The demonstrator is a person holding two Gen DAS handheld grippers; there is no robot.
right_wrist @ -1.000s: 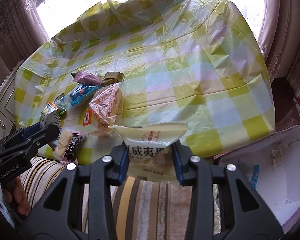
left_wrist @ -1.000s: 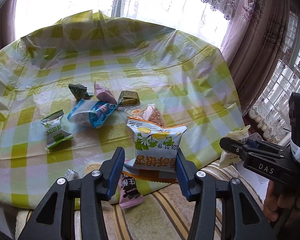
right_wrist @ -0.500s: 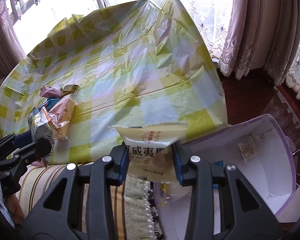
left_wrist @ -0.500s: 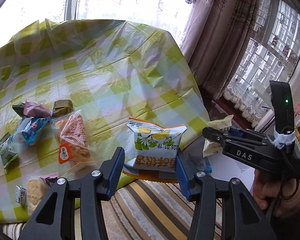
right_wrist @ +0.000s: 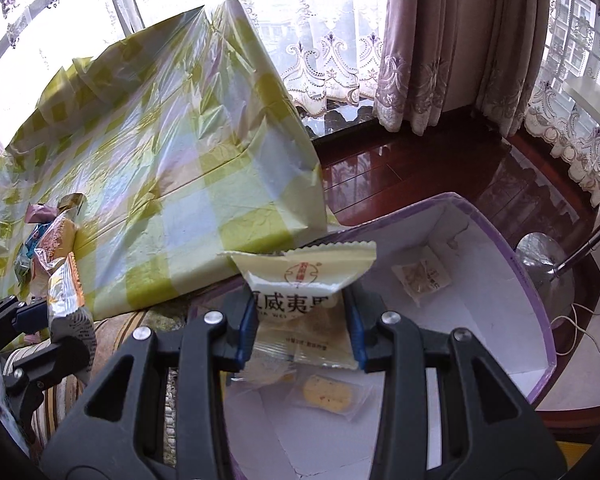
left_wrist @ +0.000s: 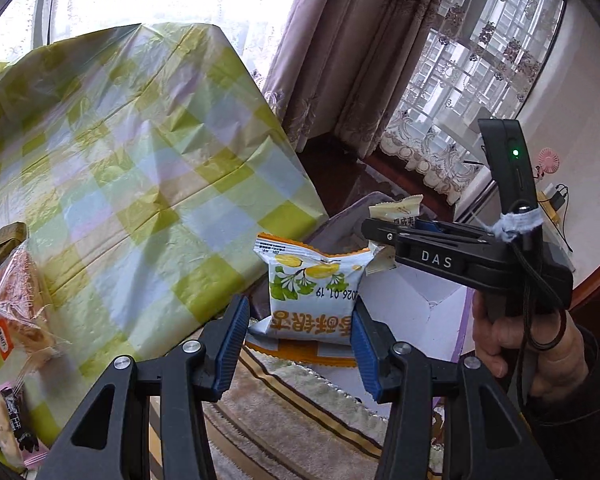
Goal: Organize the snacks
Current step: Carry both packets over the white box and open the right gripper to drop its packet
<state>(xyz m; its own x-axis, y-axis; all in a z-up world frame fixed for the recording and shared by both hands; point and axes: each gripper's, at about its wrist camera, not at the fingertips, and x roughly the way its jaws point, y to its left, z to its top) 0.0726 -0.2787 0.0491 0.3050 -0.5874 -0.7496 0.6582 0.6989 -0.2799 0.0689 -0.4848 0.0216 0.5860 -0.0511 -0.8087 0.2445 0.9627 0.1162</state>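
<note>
Swinging right off the table point(right_wrist: 172, 184), both grippers now hang by the box point(right_wrist: 496, 240): the right gripper point(right_wrist: 300, 320) pinches a cream packet point(right_wrist: 300, 276) above it, the left gripper point(left_wrist: 298, 328) pinches a lemon packet point(left_wrist: 312, 284) nearby; dropping seems next.

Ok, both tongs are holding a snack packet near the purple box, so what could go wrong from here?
1. The right tongs pinch the cream packet above the purple box near its table-side wall; released now, it might catch that wall.
2. The left tongs hold the yellow-fruit packet close to the right tongs; the two could bump over the box.
3. The left packet hangs over the striped rug, so an early release would probably miss.
</note>
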